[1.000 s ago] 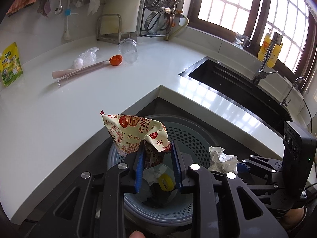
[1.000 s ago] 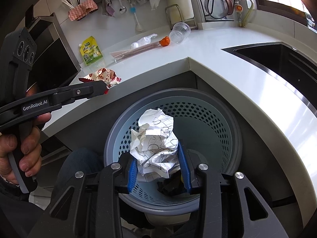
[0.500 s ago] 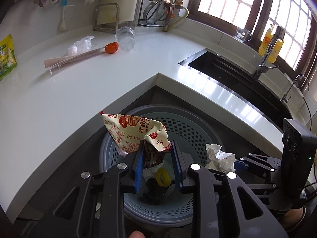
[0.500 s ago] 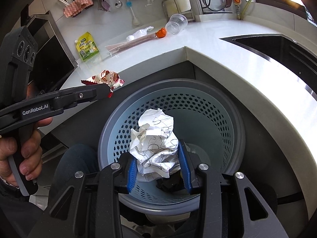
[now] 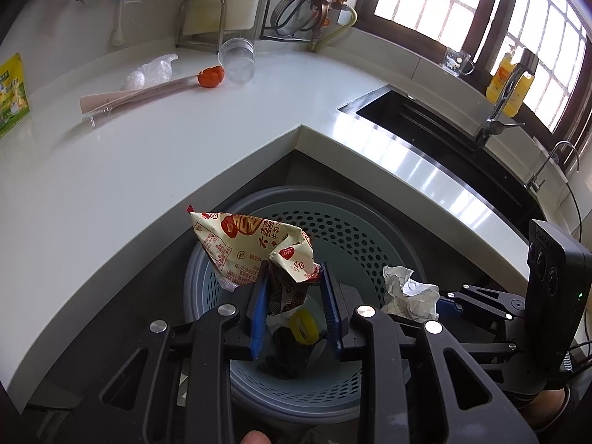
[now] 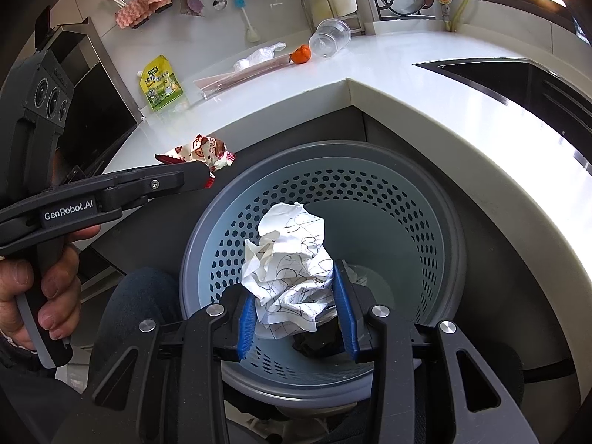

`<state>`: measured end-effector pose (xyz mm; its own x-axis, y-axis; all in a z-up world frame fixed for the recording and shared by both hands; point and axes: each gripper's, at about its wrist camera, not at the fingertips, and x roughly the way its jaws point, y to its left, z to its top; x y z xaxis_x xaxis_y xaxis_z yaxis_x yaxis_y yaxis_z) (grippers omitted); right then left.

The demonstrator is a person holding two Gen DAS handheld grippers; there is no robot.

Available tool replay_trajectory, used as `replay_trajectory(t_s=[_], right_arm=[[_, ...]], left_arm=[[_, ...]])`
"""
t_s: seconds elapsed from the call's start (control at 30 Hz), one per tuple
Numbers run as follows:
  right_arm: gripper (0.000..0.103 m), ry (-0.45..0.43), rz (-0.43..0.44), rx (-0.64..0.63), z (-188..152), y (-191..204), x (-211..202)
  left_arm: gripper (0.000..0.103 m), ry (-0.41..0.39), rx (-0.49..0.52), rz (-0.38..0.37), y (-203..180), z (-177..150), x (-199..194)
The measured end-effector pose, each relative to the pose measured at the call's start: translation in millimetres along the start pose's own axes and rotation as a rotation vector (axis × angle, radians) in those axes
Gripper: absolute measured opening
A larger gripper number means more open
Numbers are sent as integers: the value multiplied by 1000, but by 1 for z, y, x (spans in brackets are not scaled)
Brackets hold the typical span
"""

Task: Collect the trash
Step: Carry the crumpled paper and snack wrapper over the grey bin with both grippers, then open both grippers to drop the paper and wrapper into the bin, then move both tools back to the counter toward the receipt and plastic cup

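Note:
My left gripper [image 5: 295,288] is shut on a crumpled red-and-cream snack wrapper [image 5: 255,246] and holds it over the grey perforated trash bin [image 5: 370,229]. The wrapper also shows in the right wrist view [image 6: 201,153]. My right gripper [image 6: 296,296] is shut on a crumpled white paper ball [image 6: 292,259], held just above the same bin [image 6: 425,222]. The paper also shows in the left wrist view [image 5: 407,294]. Dark trash and a yellow ring [image 5: 303,327] lie at the bin's bottom.
On the white counter [image 5: 148,148] lie a long paper-wrapped stick [image 5: 137,94], a clear plastic bag [image 5: 151,72], an orange piece [image 5: 211,76], a clear cup [image 5: 236,57] and a green pouch [image 6: 161,83]. A sink [image 5: 444,140] is at the right.
Both grippers have moved forward and lower over the bin, still holding the wrapper and the paper ball. The bin looks larger in both views.

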<state>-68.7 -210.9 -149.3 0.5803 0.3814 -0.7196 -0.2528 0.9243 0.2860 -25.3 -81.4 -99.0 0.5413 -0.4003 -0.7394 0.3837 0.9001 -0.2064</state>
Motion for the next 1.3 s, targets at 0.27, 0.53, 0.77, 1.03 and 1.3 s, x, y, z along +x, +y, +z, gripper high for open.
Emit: replay_trajectory(t_s=[0.27,0.53,0.77,1.03,1.3], right_arm=[[36,2,3,1,-1,0,0],[38,0,-2,0,1,0,1],[65,-26,-43,15,1,-4,-7],[80,-56,-83,43,5,-12,-15],[80,-73,-68,66,4,-12,-20]], left_arm=[[27,3,-2,0,0,-1,2],[32,3,-2,-1,0,0,3],[57,3,-31,1,2,0,4],[94,-33,-70,36,7,2,-5],[94,-31,-72,19,6,2,-9]])
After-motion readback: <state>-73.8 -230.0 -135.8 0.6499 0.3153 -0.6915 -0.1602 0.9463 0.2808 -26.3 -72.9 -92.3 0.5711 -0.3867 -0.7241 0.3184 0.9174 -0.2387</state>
